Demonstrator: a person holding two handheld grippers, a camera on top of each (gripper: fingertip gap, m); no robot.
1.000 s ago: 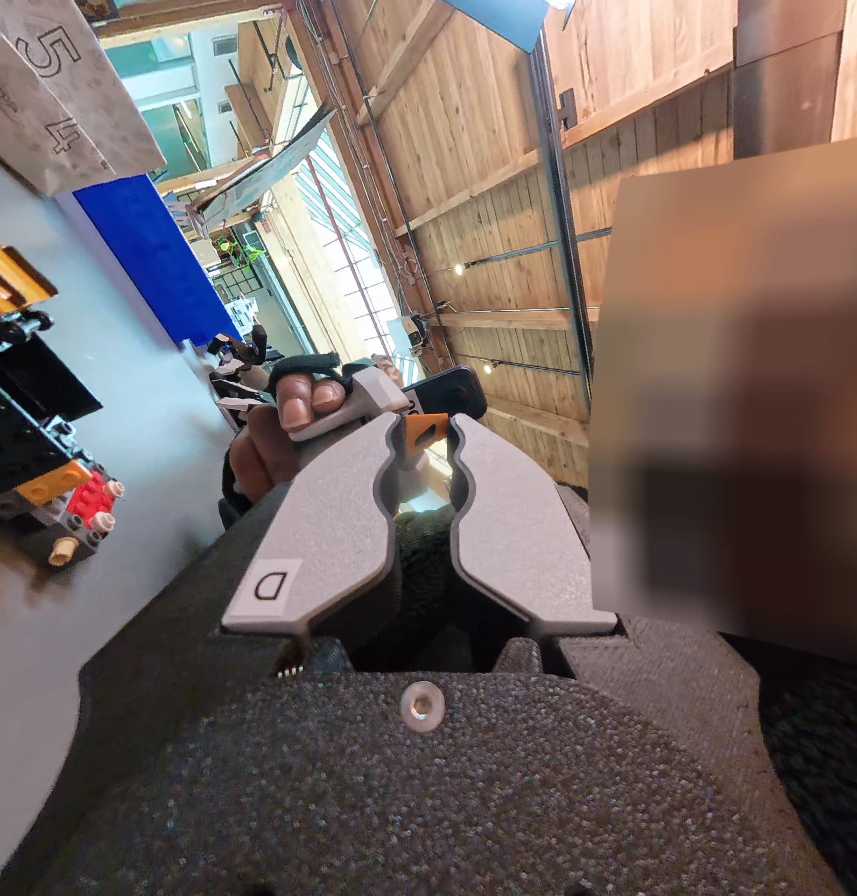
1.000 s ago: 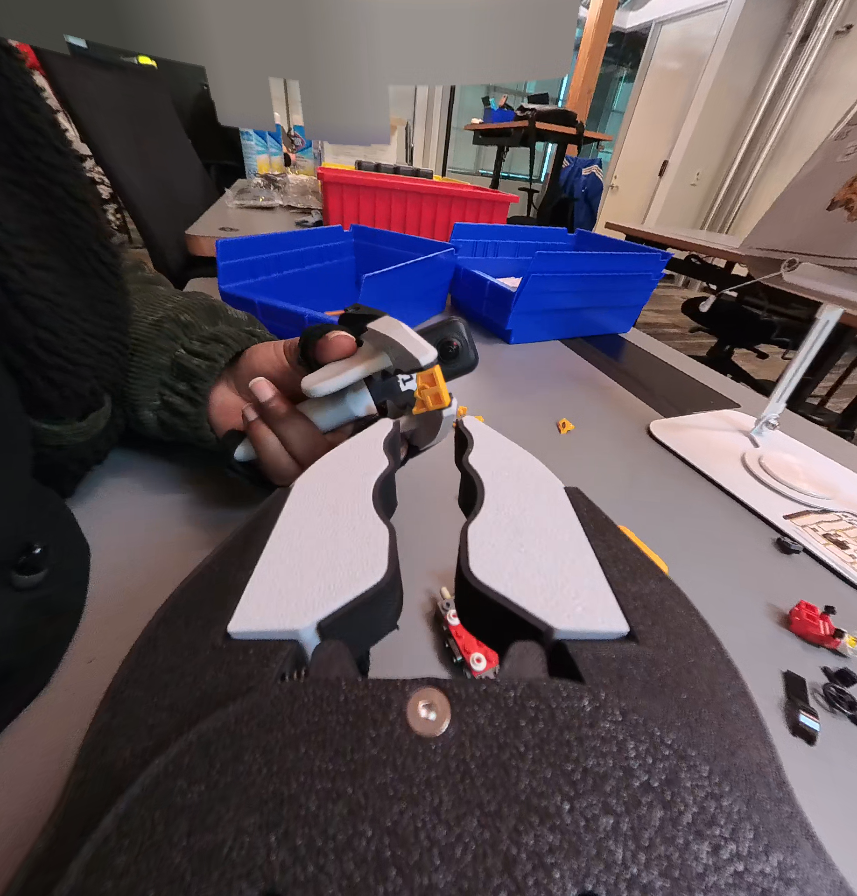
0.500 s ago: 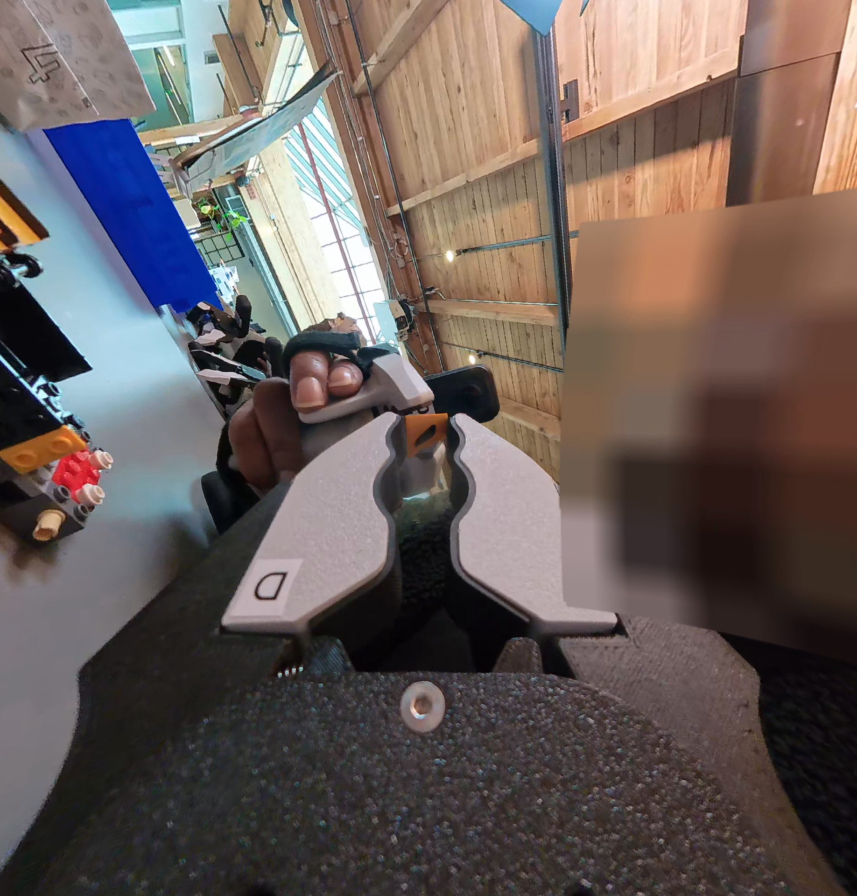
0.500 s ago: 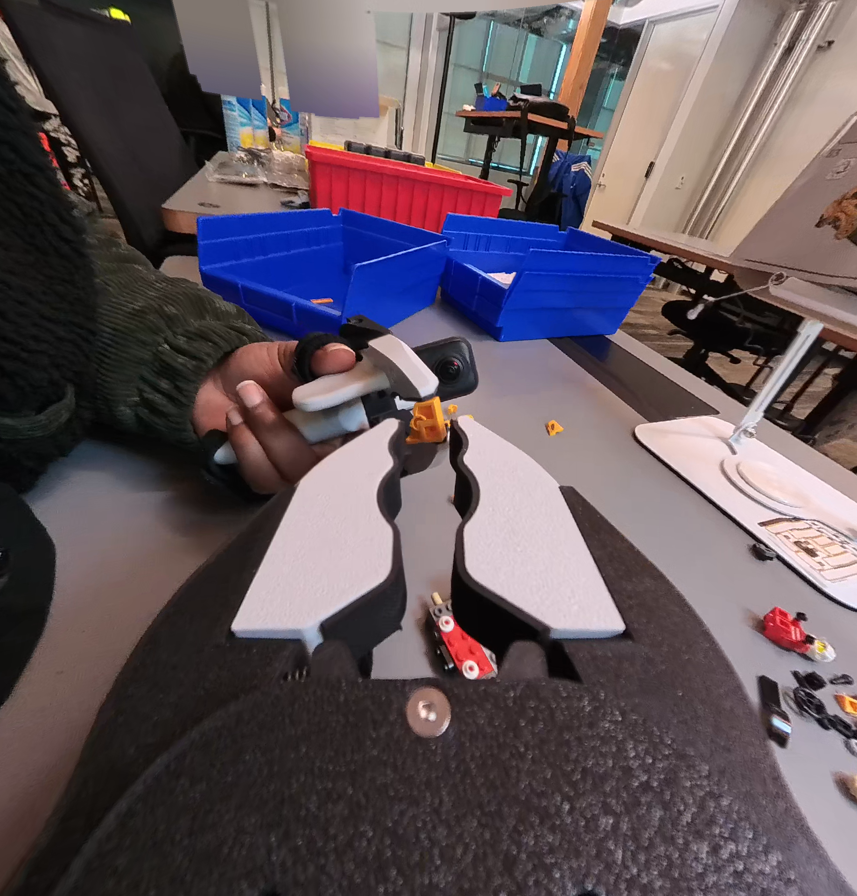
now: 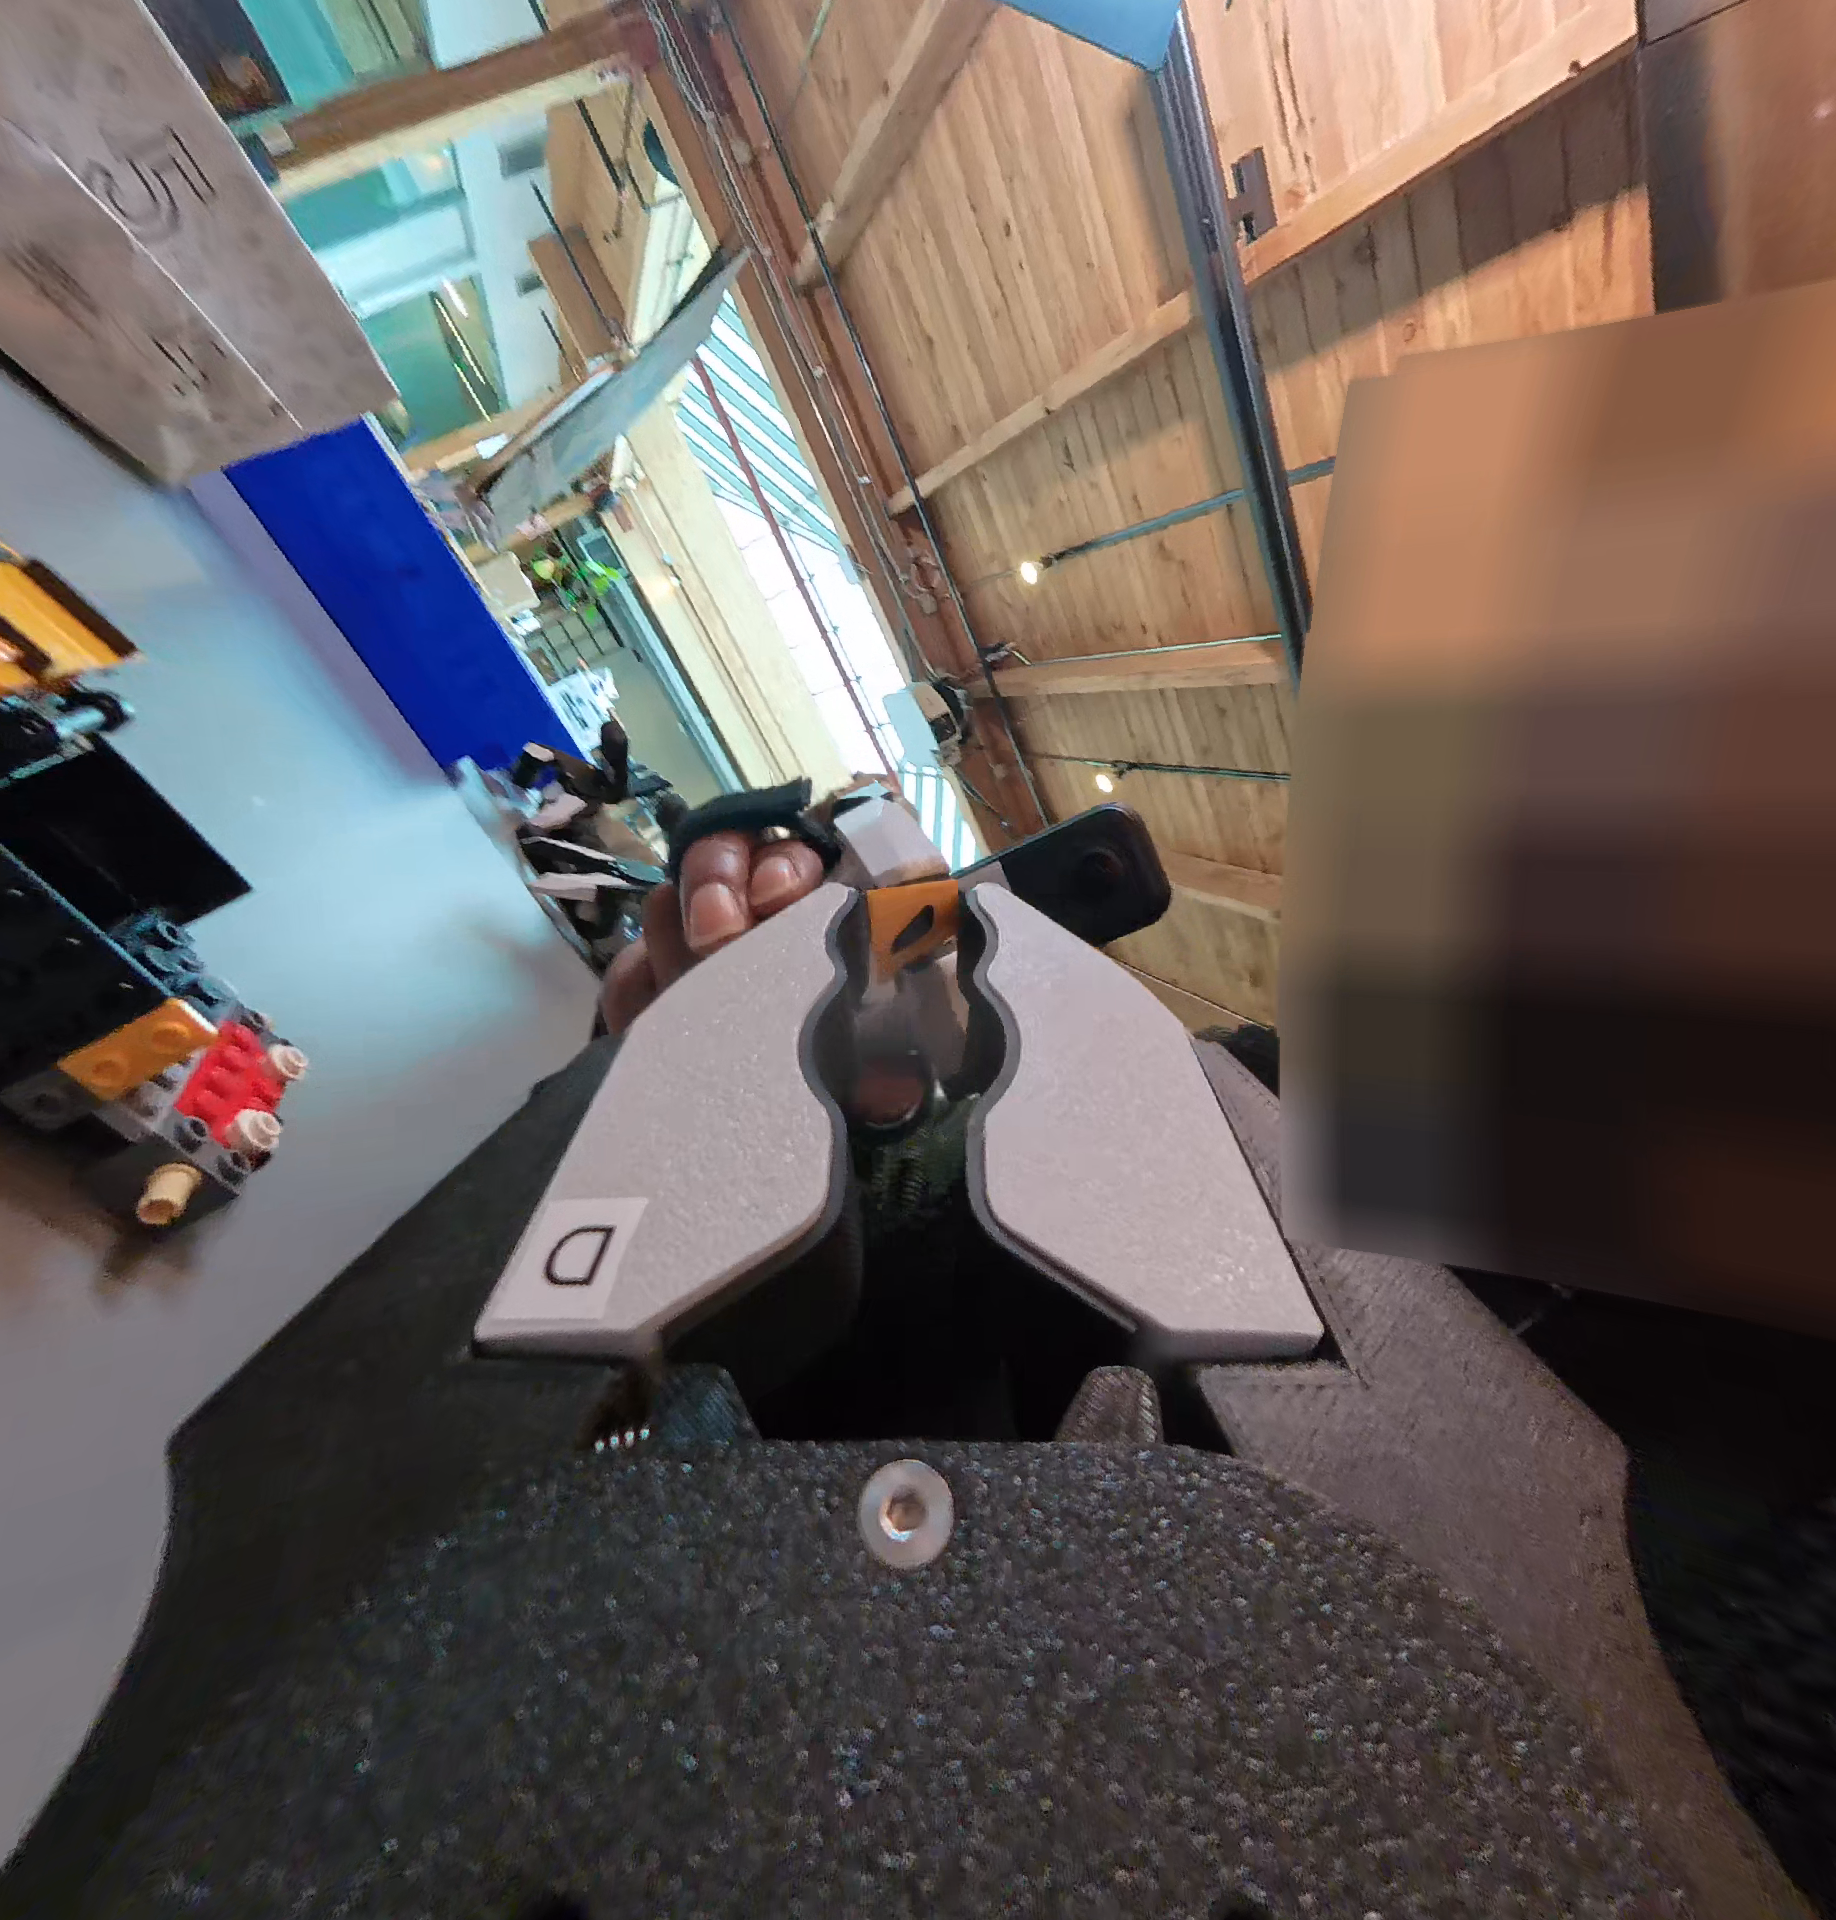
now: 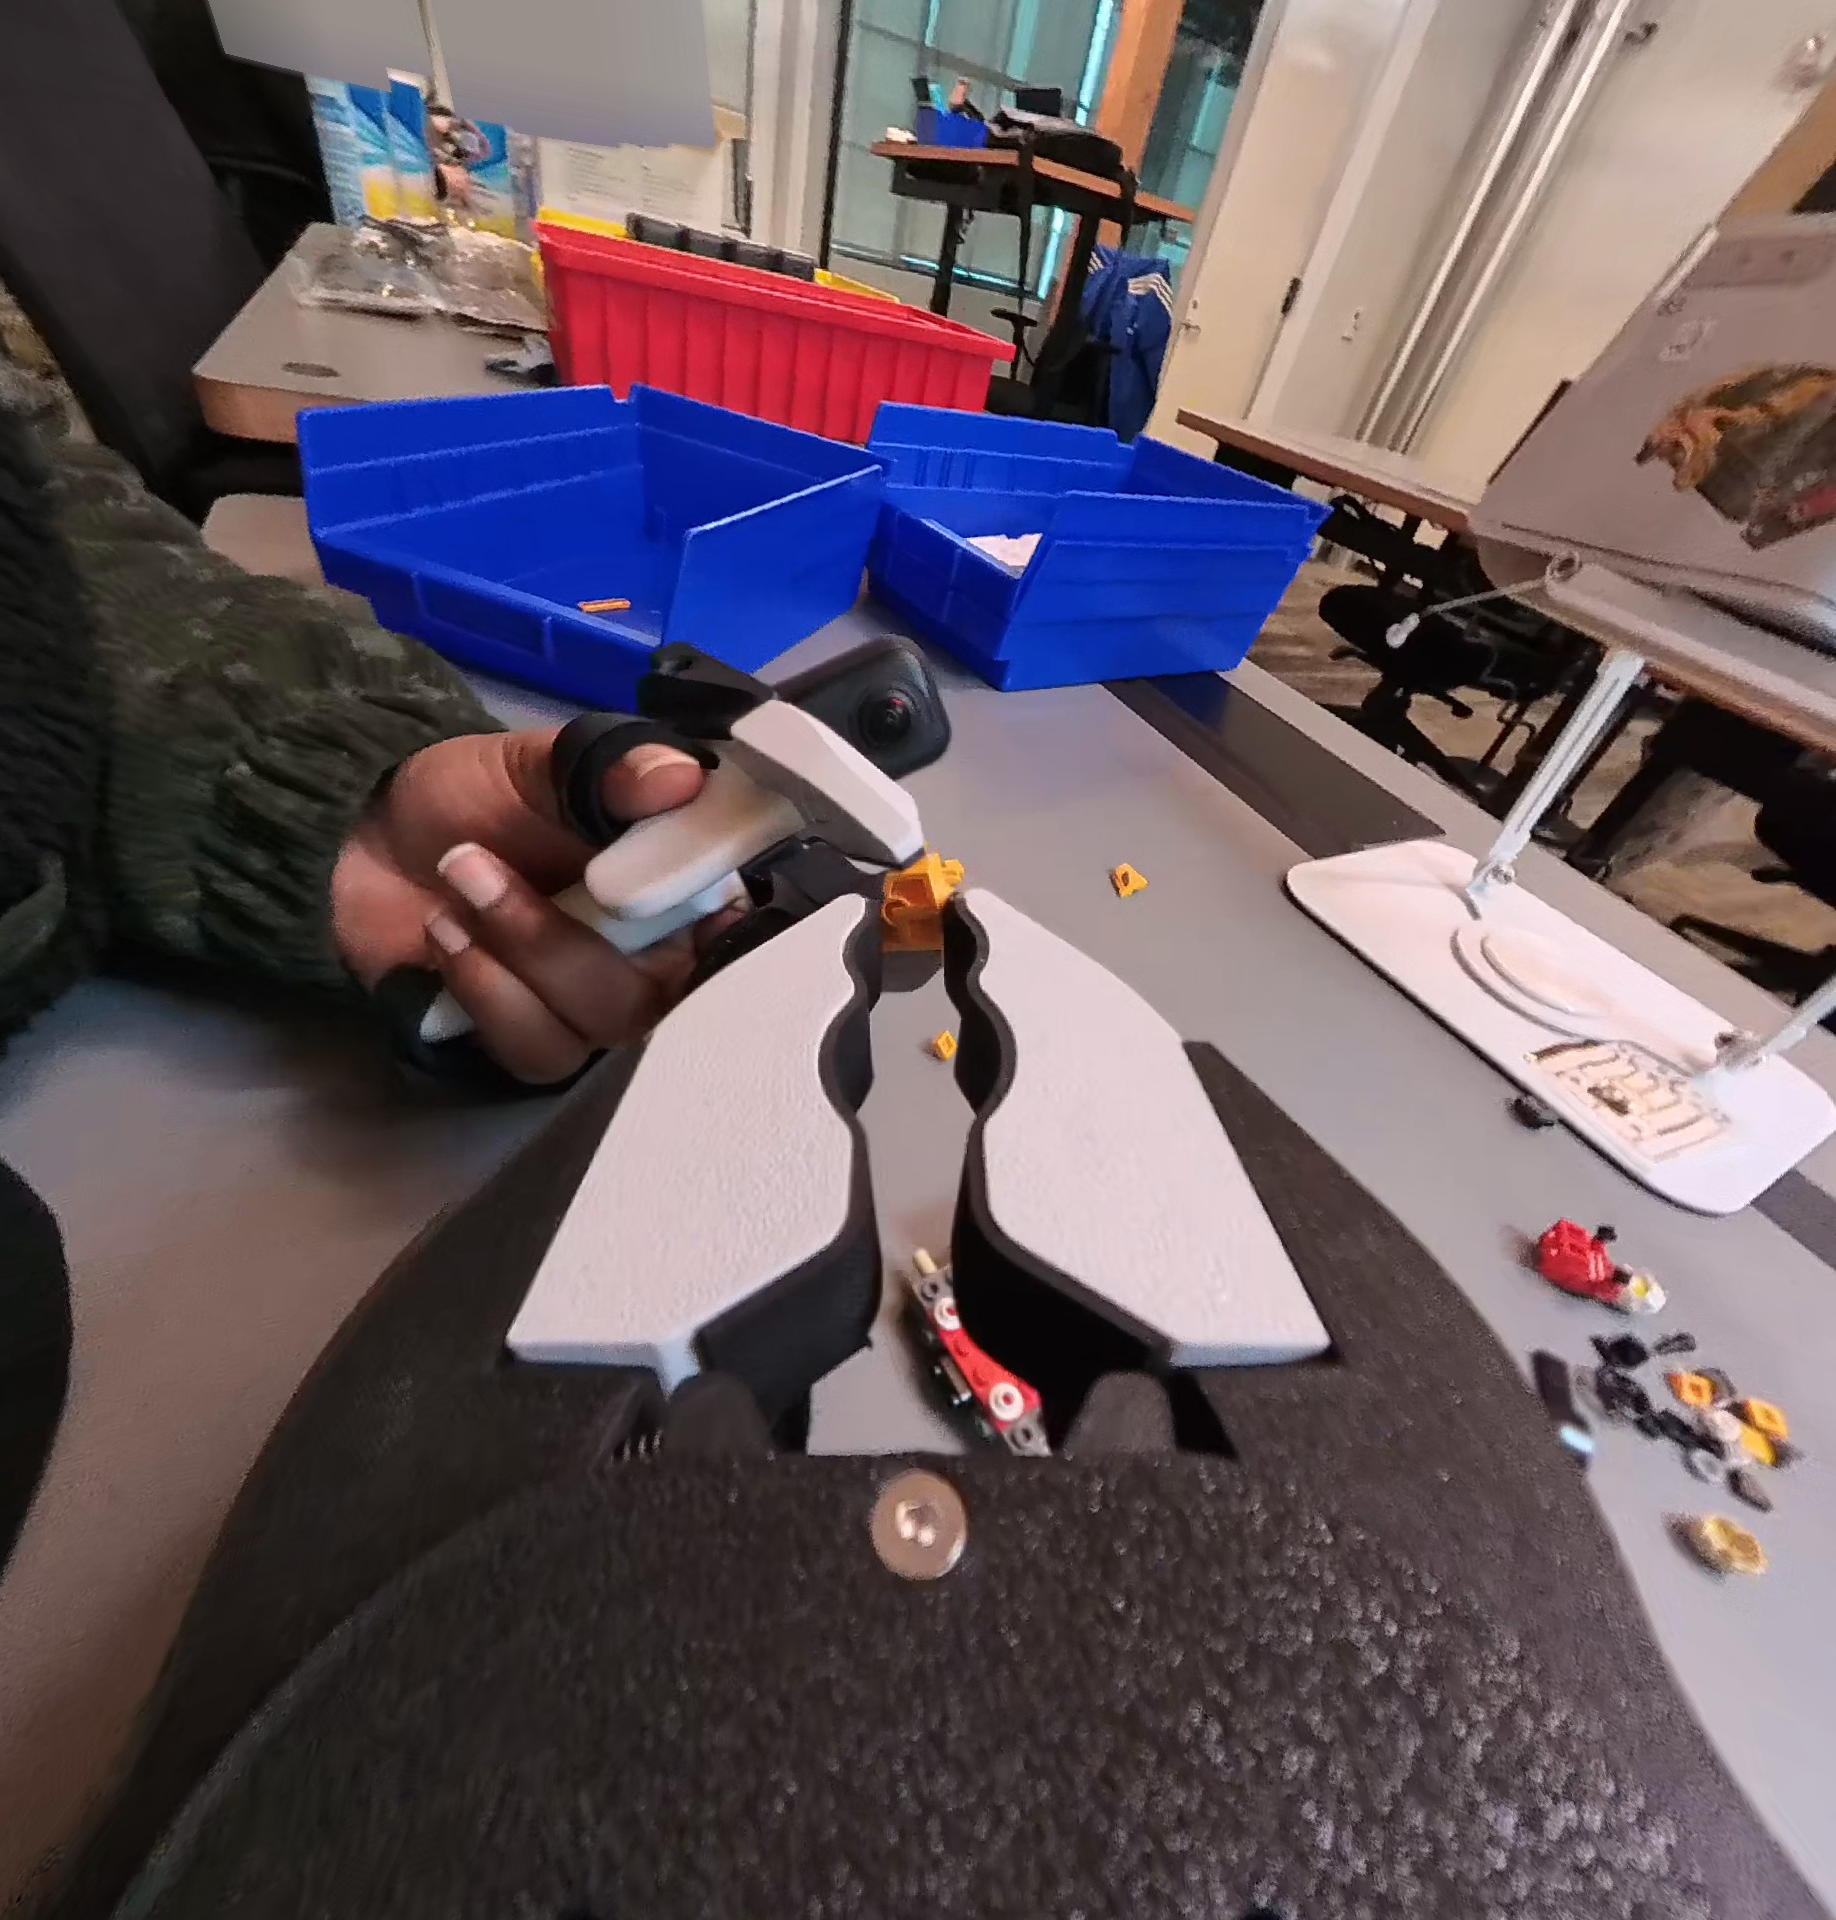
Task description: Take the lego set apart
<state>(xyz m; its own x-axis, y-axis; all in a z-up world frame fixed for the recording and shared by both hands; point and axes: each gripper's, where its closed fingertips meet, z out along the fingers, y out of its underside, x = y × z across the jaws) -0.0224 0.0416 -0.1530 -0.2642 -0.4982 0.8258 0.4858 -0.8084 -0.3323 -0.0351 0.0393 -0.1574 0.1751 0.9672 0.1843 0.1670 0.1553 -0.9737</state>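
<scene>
A small orange lego piece (image 6: pixel 914 902) is held between both grippers, which face each other tip to tip above the grey table (image 6: pixel 1153 790). My right gripper (image 6: pixel 912 920) is shut on its lower part. My left gripper (image 5: pixel 914 927) is shut on the same orange piece (image 5: pixel 906 930); in the right wrist view it shows as white fingers (image 6: pixel 820 774) in a hand. The black, orange and red lego model (image 5: pixel 114 997) lies on the table at the left. A red and grey section (image 6: pixel 971 1361) lies under my right gripper.
Two blue bins (image 6: pixel 581 520) (image 6: pixel 1080 561) and a red bin (image 6: pixel 748 332) stand at the far side. A white lamp base (image 6: pixel 1558 1018) is on the right. Loose lego bits (image 6: pixel 1703 1423), a red part (image 6: pixel 1579 1257) and small orange pieces (image 6: pixel 1127 881) lie on the table.
The orange piece, first held by the left gripper above the right fingertips, now sits between the right fingertips. The two grippers have come closer together.
</scene>
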